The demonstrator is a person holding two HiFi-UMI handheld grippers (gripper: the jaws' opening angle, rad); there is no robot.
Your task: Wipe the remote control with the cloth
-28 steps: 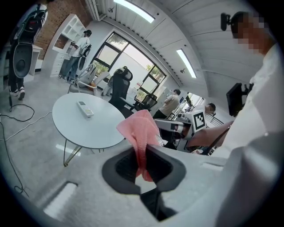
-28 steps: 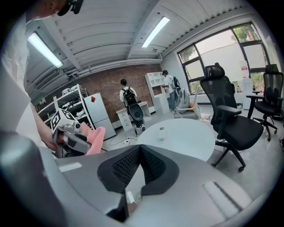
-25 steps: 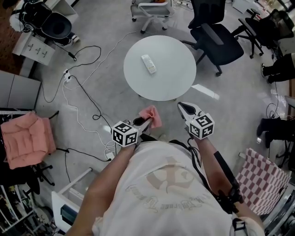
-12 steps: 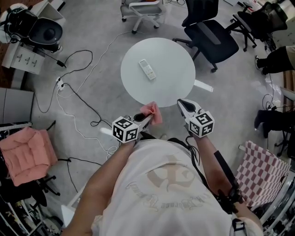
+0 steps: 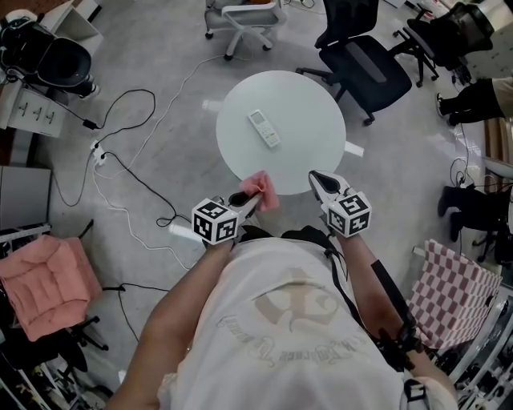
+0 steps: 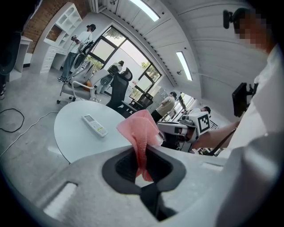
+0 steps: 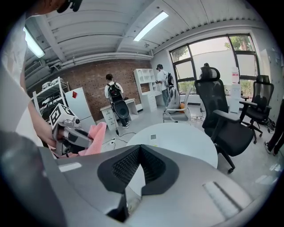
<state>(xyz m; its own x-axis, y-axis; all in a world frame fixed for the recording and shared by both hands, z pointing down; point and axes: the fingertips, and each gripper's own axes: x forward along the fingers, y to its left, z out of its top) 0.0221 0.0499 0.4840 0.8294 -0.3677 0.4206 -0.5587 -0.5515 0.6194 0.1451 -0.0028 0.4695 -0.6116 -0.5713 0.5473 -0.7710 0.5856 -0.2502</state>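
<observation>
Both grippers are closer to the bench [image 5: 309,120] than a second ago. Back then the cloth [image 5: 261,190] hung over the floor short of it; now it overlaps the near edge in the head view.

Left gripper [image 5: 252,202]: jaws closed on the pink cloth. It's pinched at its lower part, and the rest stands up and flops out past the tips. Held in the air at the bench's near-left edge. Can't tell if the cloth touches the top.

Right gripper [image 5: 316,177]: jaws fully together, nothing between them. It hangs at the near-right edge, level with the left one and well apart from it, pointing toward the far side and tilted down.

Remote control [image 5: 264,128]: white, lying flat on the round white bench a bit left of centre, long axis running far-left to near-right. Nothing is touching it. It's clear of both grippers, and the cloth is the nearer of the two to it.

Around the bench:
- black office chair [image 5: 365,64] at the far right
- white chair [image 5: 240,14] at the far side
- cables [image 5: 120,164] on the floor to the left
</observation>
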